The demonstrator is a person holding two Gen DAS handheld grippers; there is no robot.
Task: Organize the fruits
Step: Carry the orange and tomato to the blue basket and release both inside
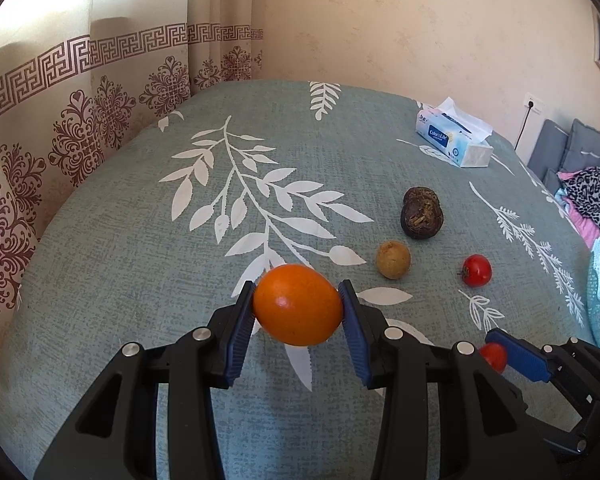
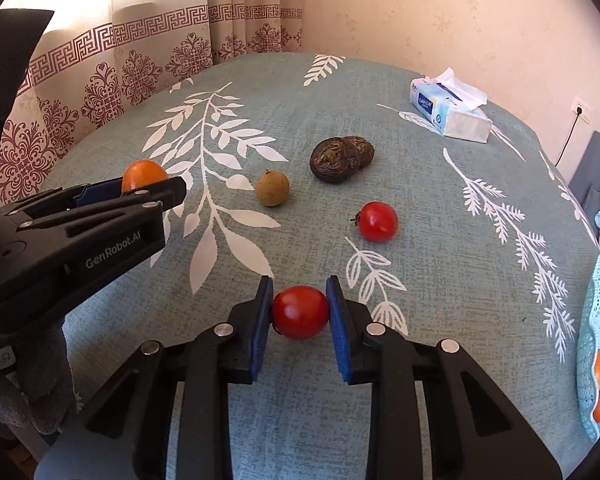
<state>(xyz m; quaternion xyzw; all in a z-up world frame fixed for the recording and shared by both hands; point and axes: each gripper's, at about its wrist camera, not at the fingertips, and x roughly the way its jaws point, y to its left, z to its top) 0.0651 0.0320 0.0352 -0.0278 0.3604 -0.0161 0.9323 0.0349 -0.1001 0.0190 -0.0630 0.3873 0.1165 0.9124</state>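
Your right gripper (image 2: 299, 312) clamps a red tomato (image 2: 300, 313) between its blue pads, just above the leaf-print tablecloth (image 2: 440, 280). Over on the left, your left gripper (image 2: 140, 192) pinches an orange (image 2: 143, 174). Beyond lie a second tomato (image 2: 378, 222), a tan fruit (image 2: 272, 188) and two dark brown fruits (image 2: 340, 158), touching.

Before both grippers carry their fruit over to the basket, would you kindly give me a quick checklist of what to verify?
1. Left gripper shut on orange: ok.
2. Right gripper shut on red fruit: ok.
3. Both fruits lifted off tablecloth: cannot tell.
4. Basket within view at right edge: ok.
5. Room left in basket: cannot tell.
6. Loose tomato outside right gripper's path: cannot tell.
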